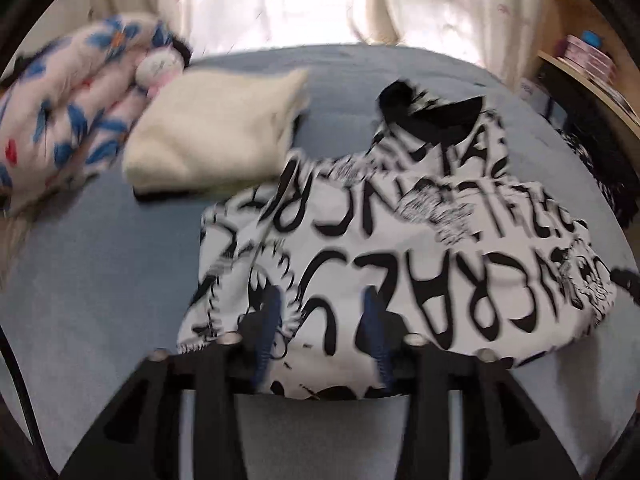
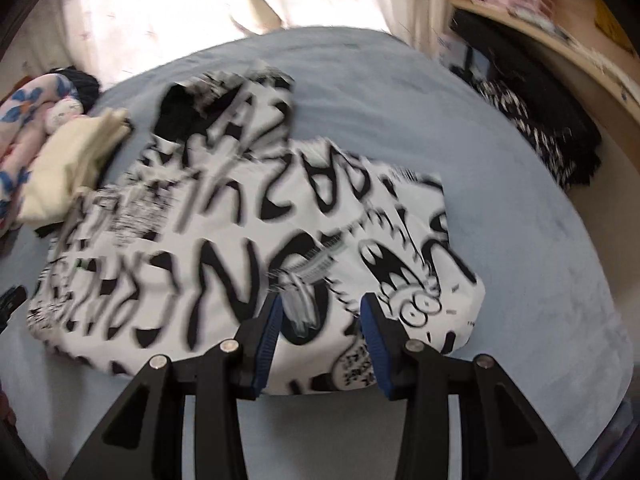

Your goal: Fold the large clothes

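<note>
In the left wrist view the left gripper (image 1: 320,332) hangs tilted down over the near edge of the black-and-white printed garment (image 1: 400,240), which lies folded on the blue bedsheet (image 1: 100,260) beside a folded cream garment (image 1: 216,132); its jaws are apart with nothing clamped, and a low blue pad could probably snag the hem and undo the fold. In the right wrist view the right gripper (image 2: 320,340) tilts down over that garment's near edge, jaws apart and empty, with the same risk of dragging the top layer askew.
</note>
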Available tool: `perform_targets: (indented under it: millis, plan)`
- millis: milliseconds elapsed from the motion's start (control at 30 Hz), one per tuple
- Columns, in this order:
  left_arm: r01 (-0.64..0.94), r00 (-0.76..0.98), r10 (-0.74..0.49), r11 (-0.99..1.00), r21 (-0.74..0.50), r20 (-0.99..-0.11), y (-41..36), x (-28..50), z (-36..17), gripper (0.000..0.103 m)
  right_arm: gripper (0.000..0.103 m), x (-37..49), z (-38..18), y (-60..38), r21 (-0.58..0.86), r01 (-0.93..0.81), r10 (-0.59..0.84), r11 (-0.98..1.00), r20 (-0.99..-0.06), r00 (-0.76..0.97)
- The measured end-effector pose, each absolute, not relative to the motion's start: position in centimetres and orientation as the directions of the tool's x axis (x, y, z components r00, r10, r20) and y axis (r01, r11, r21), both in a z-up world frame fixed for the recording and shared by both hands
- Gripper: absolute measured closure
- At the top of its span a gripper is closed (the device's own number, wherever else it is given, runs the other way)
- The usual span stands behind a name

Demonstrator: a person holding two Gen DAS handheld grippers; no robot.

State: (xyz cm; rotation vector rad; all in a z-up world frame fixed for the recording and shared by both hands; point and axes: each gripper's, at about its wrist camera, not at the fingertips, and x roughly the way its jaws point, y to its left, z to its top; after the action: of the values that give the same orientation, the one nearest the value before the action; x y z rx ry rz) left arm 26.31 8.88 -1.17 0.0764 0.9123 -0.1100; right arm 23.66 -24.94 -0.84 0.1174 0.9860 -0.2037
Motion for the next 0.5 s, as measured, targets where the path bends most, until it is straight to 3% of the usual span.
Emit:
perform_targets:
  millis: [33,67,267,433,500]
  plan:
    - [0.139,0.622,-0.058,0.99,0.037,-0.781,8.5,26.1,-0.2,0.039,0.062,23.6,0.0,-24.5,0.003,0.208,-0.114,0.978,-0.829,0.547]
    - [0.151,0.641,-0.054,0.987,0.057,-0.766,8.0,25.9,1.0,0.037,0.062,23.6,1.2,-24.0,-0.005,0.188,-0.112,0.982,-0.819,0.562]
    - [0.242,0.68,-0.102,0.966,0.092,-0.726,5.9,26.9,7.3,0.037,0.062,25.3,7.7,-21.9,-0.034,0.1,-0.09,0.994,-0.767,0.635]
    - [0.268,0.717,-0.094,0.952,0.148,-0.691,4.5,29.7,12.4,0.03,0.061,28.4,13.1,-21.0,-0.09,0.067,-0.111,0.994,-0.709,0.696]
    - [0.274,0.733,-0.086,0.945,0.178,-0.675,4.0,31.1,14.2,0.03,0.056,30.0,15.2,-20.9,-0.099,0.06,-0.112,0.993,-0.678,0.726]
